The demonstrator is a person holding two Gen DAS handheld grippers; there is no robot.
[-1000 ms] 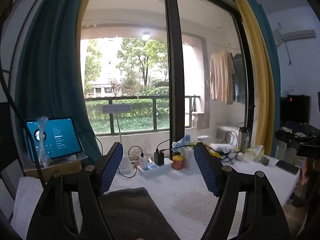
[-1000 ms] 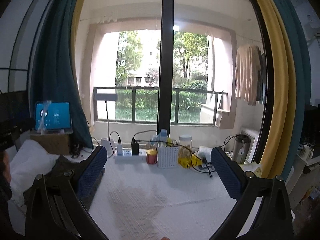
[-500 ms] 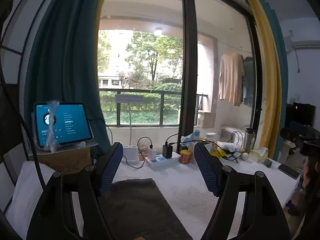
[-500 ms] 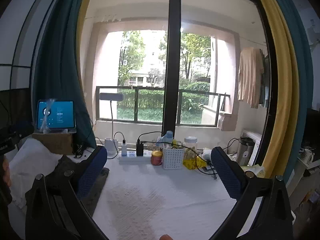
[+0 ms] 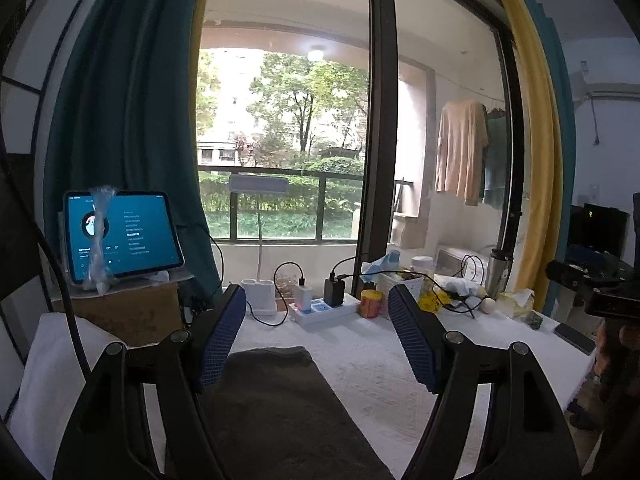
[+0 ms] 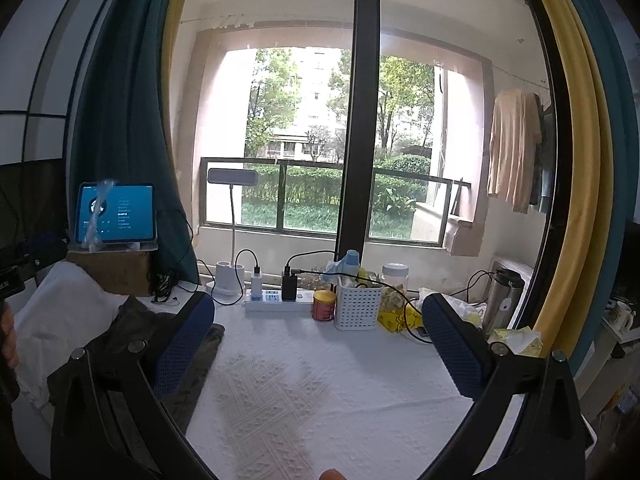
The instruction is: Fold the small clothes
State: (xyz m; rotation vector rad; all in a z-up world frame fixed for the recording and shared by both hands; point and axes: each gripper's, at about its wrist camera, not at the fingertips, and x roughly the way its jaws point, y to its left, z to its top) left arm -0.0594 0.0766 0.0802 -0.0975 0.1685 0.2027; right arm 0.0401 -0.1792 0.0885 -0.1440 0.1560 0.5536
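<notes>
White textured surface [image 6: 320, 392] before a tall window with teal curtains [image 5: 132, 120] and a yellow drape; balcony railing and trees beyond, a beige shirt [image 6: 512, 152] hanging outside. Along the far edge, a row of clutter: power strip [image 6: 278, 300] with chargers plugged in, red tin [image 6: 324, 305], white mesh basket [image 6: 358, 306], jar, steel flask [image 6: 502, 300], tissues, looping black cables. At far left, a lit tablet [image 5: 120, 236] propped on a cardboard box [image 5: 120, 312], a white pillow [image 5: 52, 368] just beside it. Dark grey folded garment [image 5: 280, 416] flat on the left part of the surface, its near end running between the spread fingers of the left tool [image 5: 316, 340], which hovers above it, blue pads apart and gripping nothing. Right tool [image 6: 316, 348] likewise wide apart and empty, over bare cloth to the right of the garment, its left finger overlapping the garment's edge in view. Open middle and near stretch of the surface; right edge dropping off near a phone [image 5: 574, 338].
</notes>
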